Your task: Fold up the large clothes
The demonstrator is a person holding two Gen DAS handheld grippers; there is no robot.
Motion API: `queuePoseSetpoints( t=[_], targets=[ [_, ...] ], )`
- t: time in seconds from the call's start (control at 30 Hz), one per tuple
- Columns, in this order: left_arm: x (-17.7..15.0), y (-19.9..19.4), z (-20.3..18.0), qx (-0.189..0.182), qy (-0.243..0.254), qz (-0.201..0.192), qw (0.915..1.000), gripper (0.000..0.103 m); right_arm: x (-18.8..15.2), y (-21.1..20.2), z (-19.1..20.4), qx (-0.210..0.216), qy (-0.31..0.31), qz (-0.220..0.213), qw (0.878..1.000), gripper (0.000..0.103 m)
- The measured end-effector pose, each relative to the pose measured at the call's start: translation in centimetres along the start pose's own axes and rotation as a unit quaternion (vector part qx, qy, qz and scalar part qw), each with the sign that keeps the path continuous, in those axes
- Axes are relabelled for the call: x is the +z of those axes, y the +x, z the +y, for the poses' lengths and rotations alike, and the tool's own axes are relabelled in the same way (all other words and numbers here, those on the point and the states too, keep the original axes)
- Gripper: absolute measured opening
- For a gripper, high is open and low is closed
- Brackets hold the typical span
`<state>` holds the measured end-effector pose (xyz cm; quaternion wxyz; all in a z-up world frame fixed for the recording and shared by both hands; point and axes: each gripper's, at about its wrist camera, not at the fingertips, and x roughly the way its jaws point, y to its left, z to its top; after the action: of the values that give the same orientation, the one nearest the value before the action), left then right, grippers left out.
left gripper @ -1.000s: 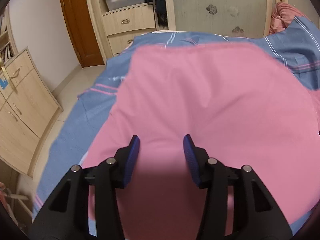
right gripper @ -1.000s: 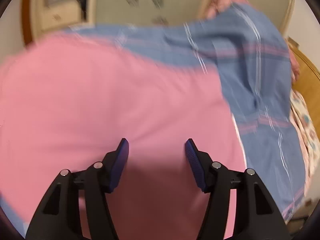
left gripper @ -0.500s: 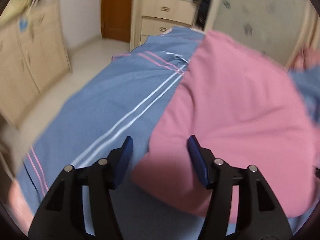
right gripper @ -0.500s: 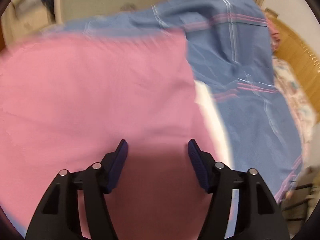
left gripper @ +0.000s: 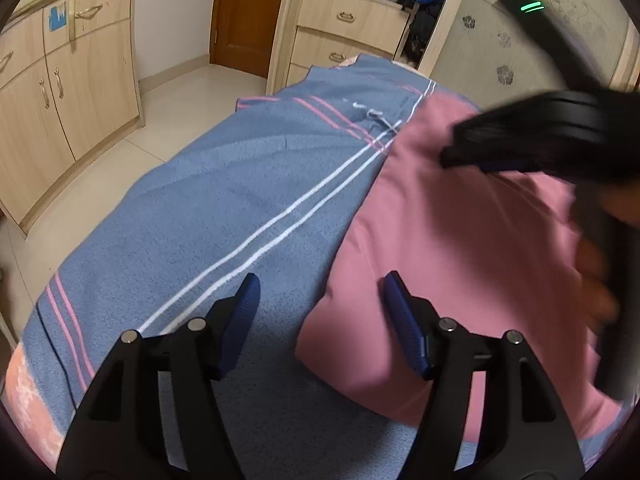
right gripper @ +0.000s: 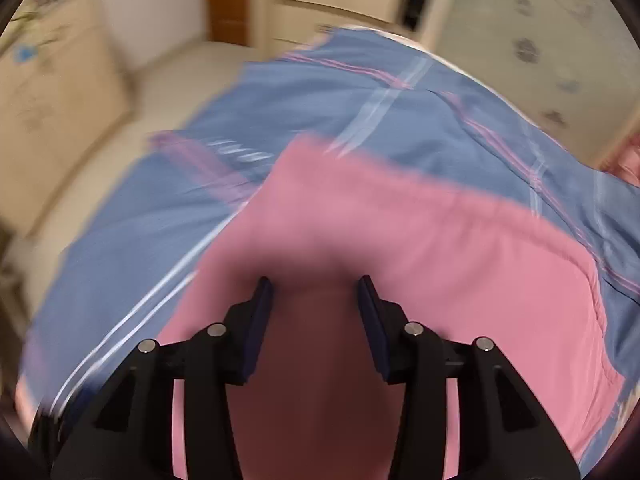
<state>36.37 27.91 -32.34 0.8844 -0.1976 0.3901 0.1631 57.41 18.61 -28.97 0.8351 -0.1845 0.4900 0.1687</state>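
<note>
A large pink garment [left gripper: 460, 248] lies folded on a bed with a blue striped cover [left gripper: 240, 208]. My left gripper [left gripper: 320, 300] is open and empty, just above the garment's near left corner. My right gripper [right gripper: 316, 292] is open and empty over the garment [right gripper: 420, 240]; that view is blurred by motion. The right gripper also shows in the left wrist view [left gripper: 540, 148] as a dark blurred shape over the far part of the garment.
Light wooden cabinets [left gripper: 60, 92] stand at the left across a tiled floor [left gripper: 168, 120]. A chest of drawers [left gripper: 344, 36] and a brown door [left gripper: 244, 12] are beyond the bed's far end. A patterned wardrobe door [left gripper: 500, 60] is at the back right.
Both grippers have swung left. The left now sits at the garment's left edge with more blue cover in view. The right has moved across the garment into the left wrist view.
</note>
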Motion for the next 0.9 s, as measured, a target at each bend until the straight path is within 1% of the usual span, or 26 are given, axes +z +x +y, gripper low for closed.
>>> queuePoseSetpoints(
  t=[0.03,0.1,0.13,0.17,0.2,0.23,0.27,0.3,0.33,0.37,0.4,0.43,0.5,0.53,0.57,0.6,0.63,0.7,0.77,0.8,0.83,0.87,0.9],
  targets=[
    [0.0,0.2,0.0,0.002,0.002,0.002,1.0000,0.067,0.6,1.0,-0.5,-0.010,0.020,-0.007,1.000,0.042],
    [0.0,0.1,-0.4,0.010,0.015,-0.001,0.9998,0.067,1.2,1.8,-2.5,-0.015,0.049,-0.031,0.998,0.040],
    [0.2,0.1,-0.6,0.014,0.022,-0.005,0.9996,0.067,1.1,1.7,-3.6,0.000,0.067,-0.041,0.997,0.033],
    [0.4,-0.6,-0.8,0.028,0.030,-0.020,0.9990,0.066,0.5,0.8,-4.9,0.034,0.088,-0.060,0.994,0.030],
    [0.4,-1.5,-0.9,0.040,0.035,-0.041,0.9978,0.064,0.0,-0.3,-5.9,0.064,0.103,-0.082,0.989,0.030],
    [0.7,-3.0,-1.0,0.052,0.038,-0.077,0.9949,0.063,-1.2,-2.4,-7.4,0.092,0.115,-0.110,0.983,0.030],
    [0.9,-4.6,-1.1,0.051,0.038,-0.118,0.9910,0.063,-1.9,-3.6,-8.0,0.097,0.119,-0.125,0.980,0.030],
    [0.8,-6.0,-1.2,0.034,0.036,-0.150,0.9875,0.064,-3.3,-5.6,-9.4,0.087,0.124,-0.146,0.978,0.031],
    [0.6,-7.0,-1.5,0.013,0.035,-0.167,0.9852,0.064,-4.6,-7.2,-10.7,0.065,0.134,-0.159,0.976,0.031],
    [0.5,-7.4,-2.0,-0.006,0.040,-0.170,0.9845,0.064,-5.4,-8.2,-11.8,0.044,0.145,-0.165,0.975,0.031],
    [0.2,-7.5,-2.9,-0.023,0.053,-0.166,0.9844,0.065,-6.6,-8.9,-13.5,0.011,0.162,-0.164,0.973,0.031],
    [-0.1,-7.3,-3.9,-0.031,0.070,-0.160,0.9843,0.065,-7.2,-8.7,-14.8,-0.009,0.174,-0.149,0.973,0.032],
    [-1.0,-6.3,-6.4,-0.039,0.112,-0.138,0.9833,0.065,-7.8,-6.1,-16.8,-0.009,0.183,-0.094,0.979,0.032],
    [-1.5,-5.7,-7.7,-0.048,0.134,-0.121,0.9823,0.065,-7.9,-4.5,-17.3,-0.006,0.183,-0.069,0.981,0.036],
    [-2.1,-5.2,-8.8,-0.057,0.151,-0.106,0.9811,0.065,-8.0,-2.4,-17.6,-0.004,0.175,-0.045,0.983,0.036],
    [-2.6,-5.1,-9.6,-0.059,0.162,-0.097,0.9803,0.065,-8.0,-1.0,-17.6,-0.012,0.167,-0.036,0.985,0.037],
    [-3.0,-4.8,-10.3,-0.055,0.174,-0.091,0.9790,0.065,-7.9,-0.2,-17.5,-0.020,0.166,-0.035,0.985,0.039],
    [-3.4,-4.6,-11.1,-0.039,0.195,-0.096,0.9753,0.068,-7.4,0.9,-17.1,-0.041,0.160,-0.034,0.986,0.040],
    [-3.5,-4.7,-11.1,-0.027,0.196,-0.104,0.9746,0.071,-7.0,1.2,-17.0,-0.045,0.153,-0.028,0.987,0.042],
    [-3.2,-4.6,-10.8,-0.030,0.190,-0.104,0.9758,0.072,-7.4,0.7,-17.1,-0.039,0.152,-0.031,0.987,0.042],
    [-3.1,-4.6,-10.7,-0.035,0.183,-0.104,0.9770,0.072,-7.6,-0.4,-17.4,-0.022,0.153,-0.041,0.987,0.042],
    [-3.2,-4.9,-10.6,-0.041,0.174,-0.103,0.9784,0.073,-8.5,-2.1,-18.2,-0.007,0.161,-0.058,0.985,0.042],
    [-3.0,-5.0,-10.3,-0.048,0.165,-0.102,0.9799,0.074,-10.1,-4.1,-19.2,-0.016,0.176,-0.080,0.981,0.042]
  ],
)
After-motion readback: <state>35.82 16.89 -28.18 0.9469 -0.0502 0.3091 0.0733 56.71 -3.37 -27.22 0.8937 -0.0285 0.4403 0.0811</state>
